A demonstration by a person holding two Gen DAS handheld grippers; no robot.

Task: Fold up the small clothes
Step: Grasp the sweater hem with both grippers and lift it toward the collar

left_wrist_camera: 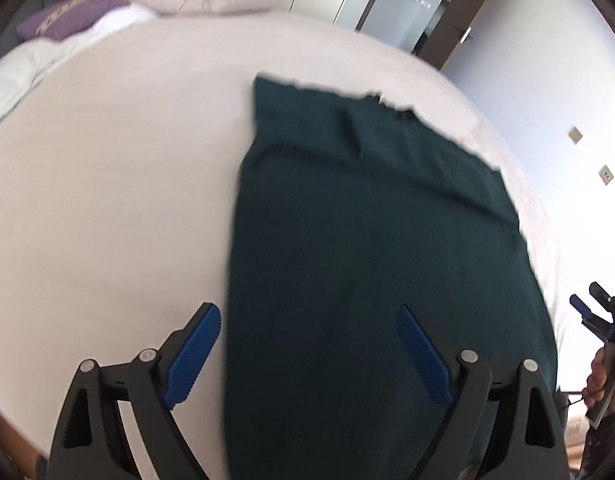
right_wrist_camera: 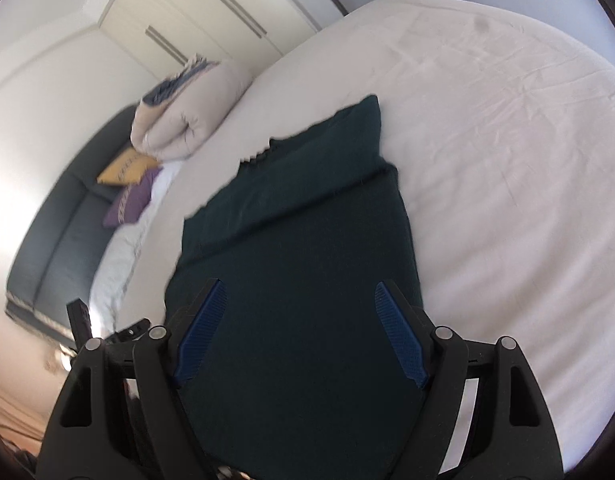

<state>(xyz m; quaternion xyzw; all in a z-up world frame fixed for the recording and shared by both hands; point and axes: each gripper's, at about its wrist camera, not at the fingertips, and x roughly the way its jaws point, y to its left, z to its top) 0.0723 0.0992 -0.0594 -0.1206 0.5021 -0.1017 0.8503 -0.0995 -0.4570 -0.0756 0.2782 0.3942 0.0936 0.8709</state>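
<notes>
Dark green garment spread flat on the bed, folded into a long strip, running from the near edge toward the middle of the mattress. Far end ragged in outline, with a cross fold partway up and a narrower part beyond it. White sheet bare to either side, wrinkled on the right in the right wrist view.

Left gripper above the near part of the garment, jaws spread wide, nothing clamped; left blue pad over the sheet just beside the garment's left edge, right pad over the cloth. Whether the pads touch the fabric: cannot tell.

Right gripper also wide open and empty, both blue pads seen against the green cloth, near end of the strip filling the gap between them. Same gripper at the right edge of the left wrist view, held in a hand, off the bed's side.

At the far side of the bed: folded beige duvet, yellow pillow, purple pillow, dark headboard. Wardrobe doors behind.
</notes>
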